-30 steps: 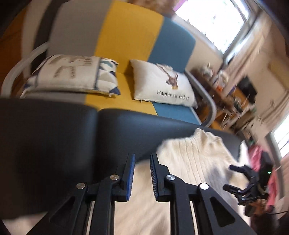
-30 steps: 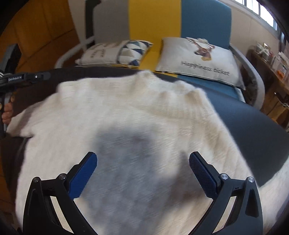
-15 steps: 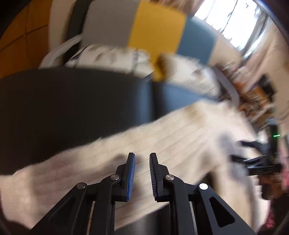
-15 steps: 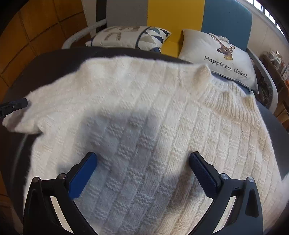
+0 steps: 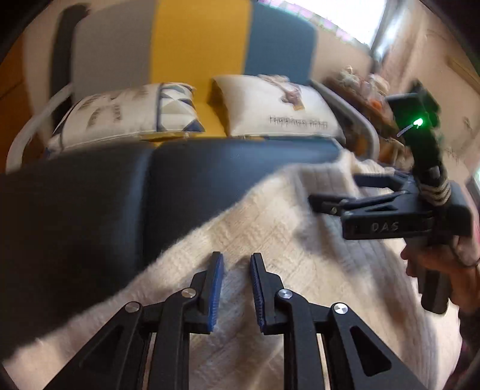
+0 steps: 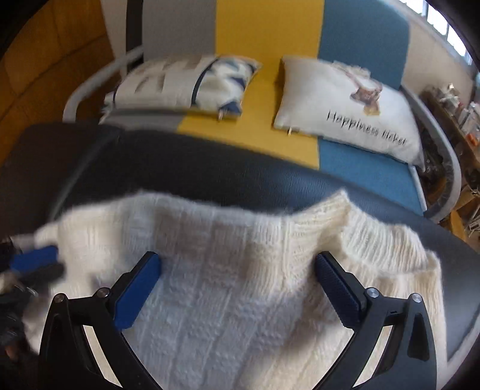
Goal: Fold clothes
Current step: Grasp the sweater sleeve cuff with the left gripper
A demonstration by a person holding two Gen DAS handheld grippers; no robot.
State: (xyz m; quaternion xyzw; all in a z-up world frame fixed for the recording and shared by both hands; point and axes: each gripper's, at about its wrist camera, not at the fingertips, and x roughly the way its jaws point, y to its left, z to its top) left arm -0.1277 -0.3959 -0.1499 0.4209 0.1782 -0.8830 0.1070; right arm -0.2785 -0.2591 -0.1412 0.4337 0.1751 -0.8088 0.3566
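Note:
A cream knitted sweater (image 5: 300, 255) (image 6: 240, 324) lies spread on a black padded table (image 5: 90, 210) (image 6: 210, 168). Its ribbed collar (image 6: 348, 219) faces the far edge. My left gripper (image 5: 235, 258) hovers over the sweater's left part, its blue pads a narrow gap apart with nothing clamped between them. My right gripper (image 6: 237, 261) stands wide open just above the knit, a little short of the collar. The left wrist view shows that right gripper (image 5: 334, 189) from the side, held by a hand (image 5: 435, 264). The left gripper (image 6: 33, 264) appears blurred at the sweater's left edge.
Behind the table stands a sofa (image 6: 270, 36) in grey, yellow and blue. On it lie a patterned cushion (image 6: 180, 81) and a white printed cushion (image 6: 345, 105). A cluttered shelf (image 6: 456, 102) stands at the right, below a bright window (image 5: 345, 15).
The right gripper has come nearer the collar, and more bare black table shows beyond the sweater. The left wrist view has swung, so the right gripper now looms close on its right.

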